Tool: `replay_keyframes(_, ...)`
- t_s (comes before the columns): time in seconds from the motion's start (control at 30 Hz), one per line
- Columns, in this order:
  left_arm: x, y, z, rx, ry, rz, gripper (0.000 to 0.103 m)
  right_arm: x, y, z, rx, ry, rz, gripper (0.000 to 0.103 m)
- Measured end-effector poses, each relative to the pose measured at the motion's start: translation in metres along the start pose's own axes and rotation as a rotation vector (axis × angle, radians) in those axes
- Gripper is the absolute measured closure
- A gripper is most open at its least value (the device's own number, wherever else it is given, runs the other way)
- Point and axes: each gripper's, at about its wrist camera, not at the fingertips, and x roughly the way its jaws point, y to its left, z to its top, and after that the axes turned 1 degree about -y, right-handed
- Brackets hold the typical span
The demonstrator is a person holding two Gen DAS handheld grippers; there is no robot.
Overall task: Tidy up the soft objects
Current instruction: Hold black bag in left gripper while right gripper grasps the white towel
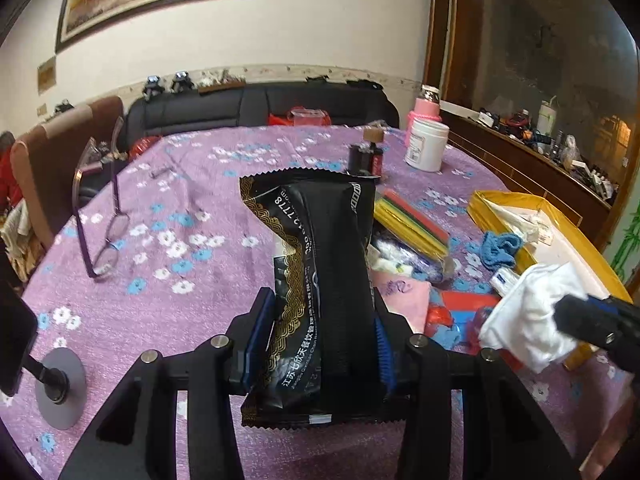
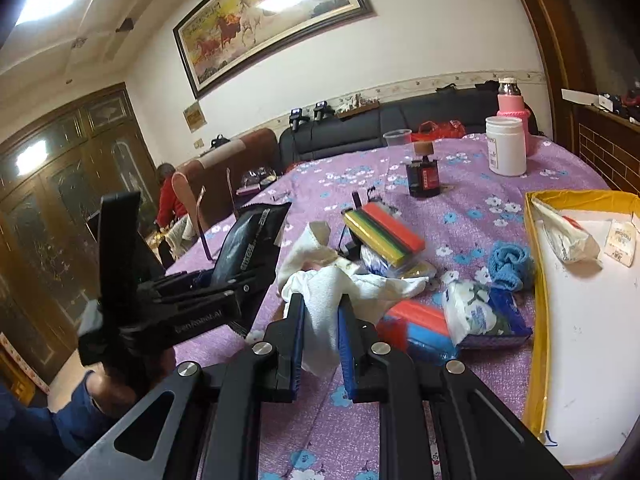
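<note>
Two grippers pinch soft goods: left gripper (image 1: 320, 344) mid-frame squeezes a crinkly black packet (image 1: 320, 280); right gripper (image 2: 320, 336) bunches a limp white cloth (image 2: 324, 300).

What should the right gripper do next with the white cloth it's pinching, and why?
Probably carry it right, over the yellow-rimmed tray, and release it there. The right gripper is shut on the white cloth, lifted clear of the clutter, and the tray has bare white floor. The left gripper holds the black packet off to the left, out of that path.
</note>
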Motion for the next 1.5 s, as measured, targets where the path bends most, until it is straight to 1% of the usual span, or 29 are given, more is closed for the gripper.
replay_keyframes(0.1, -0.006, -0.002, 0.000, 0.009, -0.037, 0.047, 0.059, 0.001, 0.003, 0.005, 0.003, -0.008, 0.006, 0.085)
replay_keyframes(0.27, -0.011, -0.003, 0.001, 0.025, -0.074, 0.089, 0.059, 0.010, 0.014, 0.011, -0.010, 0.005, 0.021, 0.085)
replay_keyframes(0.47, -0.015, -0.006, 0.000, 0.049, -0.089, 0.085, 0.059, 0.017, 0.028, 0.019, -0.040, 0.011, 0.032, 0.085)
replay_keyframes(0.73, -0.018, -0.010, -0.001, 0.067, -0.102, 0.083, 0.058, 0.028, 0.031, 0.023, -0.038, 0.033, 0.049, 0.085)
replay_keyframes(1.17, -0.018, -0.013, -0.002, 0.076, -0.103, 0.085, 0.058, 0.020, 0.029, 0.034, -0.037, 0.005, 0.055, 0.085)
replay_keyframes(1.5, -0.019, -0.012, -0.003, 0.084, -0.110, 0.086, 0.058, 0.017, 0.036, 0.038, -0.052, -0.006, 0.052, 0.085)
